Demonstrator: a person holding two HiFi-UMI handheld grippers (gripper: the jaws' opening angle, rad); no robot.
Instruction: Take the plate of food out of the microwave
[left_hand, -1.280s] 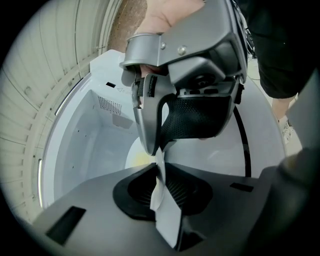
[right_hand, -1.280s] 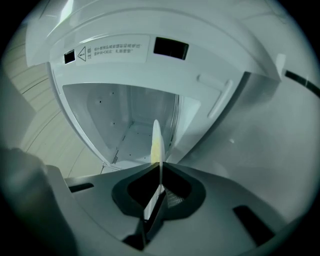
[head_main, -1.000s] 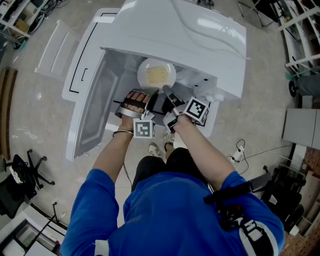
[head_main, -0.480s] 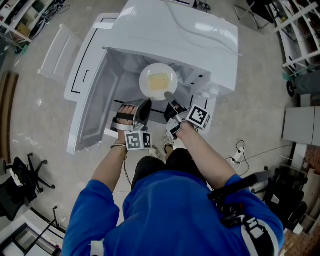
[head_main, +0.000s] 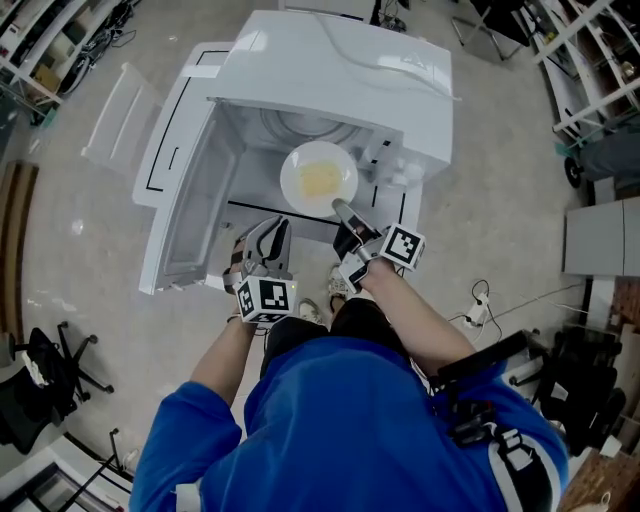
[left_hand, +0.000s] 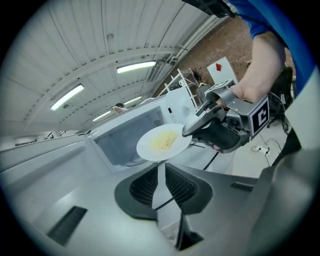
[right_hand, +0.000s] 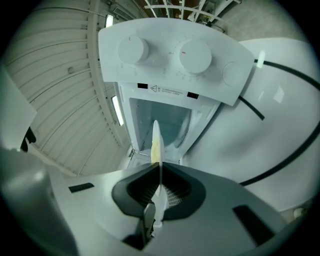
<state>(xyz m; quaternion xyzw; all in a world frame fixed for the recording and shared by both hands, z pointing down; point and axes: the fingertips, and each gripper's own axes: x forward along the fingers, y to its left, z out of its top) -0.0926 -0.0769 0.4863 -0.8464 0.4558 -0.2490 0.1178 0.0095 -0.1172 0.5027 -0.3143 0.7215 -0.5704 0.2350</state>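
Left gripper (head_main: 270, 238) just before microwave (head_main: 340, 70), elbow bent close to body, jaws narrowly apart, empty. Right gripper (head_main: 341, 209) level, forearm reaching toward microwave, pinching near rim of plate of food (head_main: 318, 178). Plate flat at microwave's open front, door (head_main: 185, 190) swung wide at microwave's left.

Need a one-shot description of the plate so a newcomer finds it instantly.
Find the big white microwave with its door swung open. At the cavity's mouth is a round white plate of pale yellow food, gripped at its rim by the right hand-held gripper. It is the only dish in view.
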